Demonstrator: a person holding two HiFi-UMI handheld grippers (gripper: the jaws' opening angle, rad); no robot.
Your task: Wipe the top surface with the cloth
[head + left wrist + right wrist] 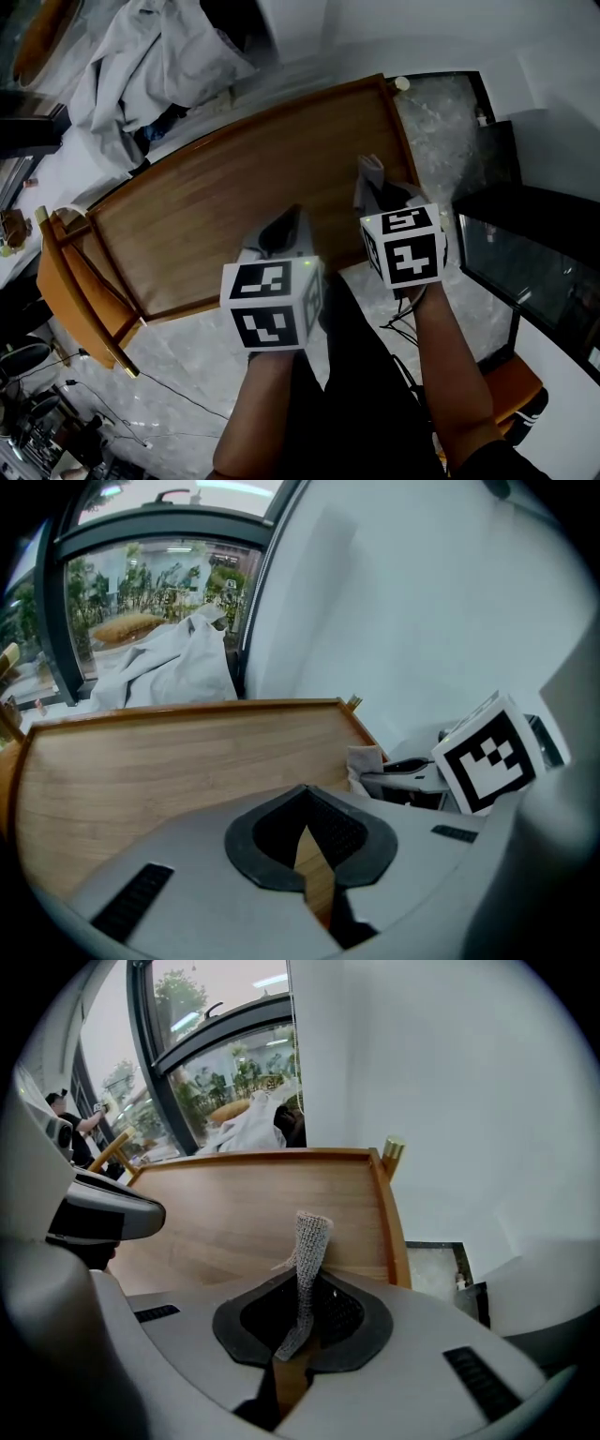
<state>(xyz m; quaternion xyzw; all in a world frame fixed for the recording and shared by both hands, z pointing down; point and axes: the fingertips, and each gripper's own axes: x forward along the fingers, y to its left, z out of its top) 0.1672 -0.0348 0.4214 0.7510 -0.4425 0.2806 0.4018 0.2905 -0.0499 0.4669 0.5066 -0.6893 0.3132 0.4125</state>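
Note:
The wooden table top [225, 206] runs slantwise across the head view. My right gripper [380, 192] hovers over its near right corner, shut on a narrow strip of grey knit cloth [371, 175]. In the right gripper view the cloth [309, 1241] stands up from between the pads of that gripper [302, 1312]. My left gripper [286, 230] is just to its left, above the table's near edge. Its jaws [305, 832] are shut with nothing between them. From the left gripper view the cloth [366, 761] shows beside the right gripper's marker cube [487, 757].
An orange wooden chair [70, 291] stands at the table's left end. A heap of white fabric [150, 66] lies beyond the far edge. A dark glass cabinet [525, 253] is at the right. Cables [122, 394] trail over the marble floor.

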